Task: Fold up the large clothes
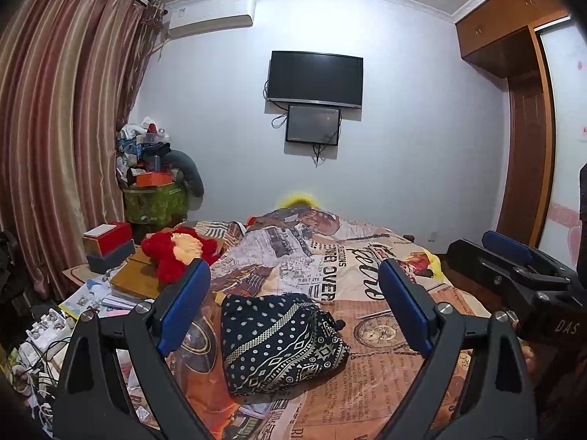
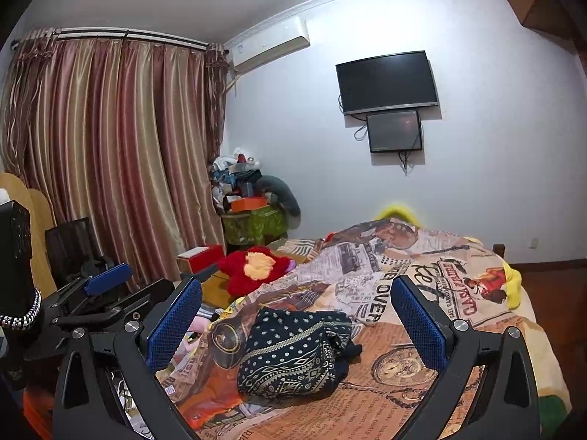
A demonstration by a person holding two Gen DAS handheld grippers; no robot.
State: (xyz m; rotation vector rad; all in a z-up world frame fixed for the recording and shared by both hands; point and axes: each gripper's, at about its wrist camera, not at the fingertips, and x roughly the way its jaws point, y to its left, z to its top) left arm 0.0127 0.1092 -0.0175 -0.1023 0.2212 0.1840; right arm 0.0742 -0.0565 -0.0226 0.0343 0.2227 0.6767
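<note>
Both grippers are hovering over the bed, holding nothing.

The left gripper and right gripper are spreading their fingers wide, and the dark patterned garment is lying bundled on the bedspread just ahead and below, framed between each pair (neither touching it). Its long axis is running away from them, and I'd judge it marginally nearer the left gripper.

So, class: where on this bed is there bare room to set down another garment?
Free: orange clock-print bedspread right of the folded navy patterned garment. Crowded: left edge, by the red plush toy and cluttered papers.
</note>
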